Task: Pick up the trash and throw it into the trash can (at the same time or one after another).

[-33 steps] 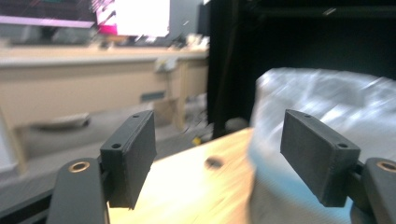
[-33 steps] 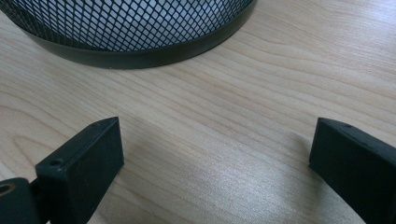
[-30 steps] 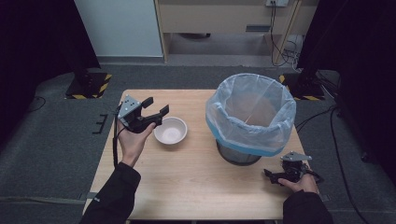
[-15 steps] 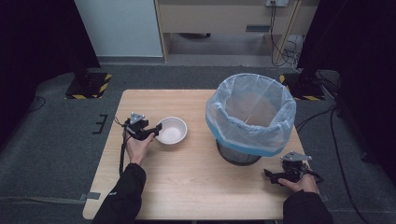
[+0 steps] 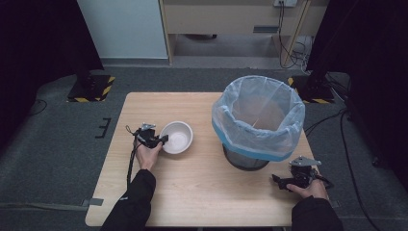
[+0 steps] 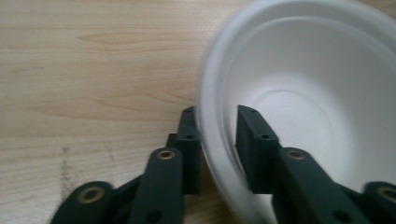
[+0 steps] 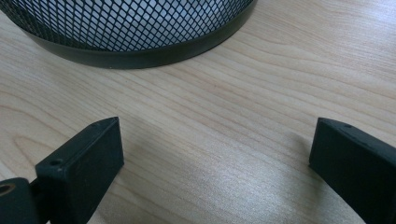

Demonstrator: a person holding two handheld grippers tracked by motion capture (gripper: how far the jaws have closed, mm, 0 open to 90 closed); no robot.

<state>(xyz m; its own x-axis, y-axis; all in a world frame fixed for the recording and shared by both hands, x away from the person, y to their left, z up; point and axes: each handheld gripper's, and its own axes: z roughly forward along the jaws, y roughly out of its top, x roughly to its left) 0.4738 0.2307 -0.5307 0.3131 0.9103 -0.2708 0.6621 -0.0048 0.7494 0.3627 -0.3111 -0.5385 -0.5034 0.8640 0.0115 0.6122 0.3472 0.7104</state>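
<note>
Left gripper view: left tongs (image 6: 218, 140) just closed onto the bowl (image 6: 299, 98) rim, lower middle. Right tongs (image 7: 215, 154) wide open, empty, on the table (image 7: 224, 116).

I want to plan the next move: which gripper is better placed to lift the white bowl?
Left. The left gripper has just been closing, its jaws astride the white bowl's rim, one inside and one outside. The right gripper rests open on the table beside the mesh bin, far from the bowl.

White bowl (image 5: 177, 136)—black mesh bin (image 5: 245, 159), seemingly blue-lined.
</note>
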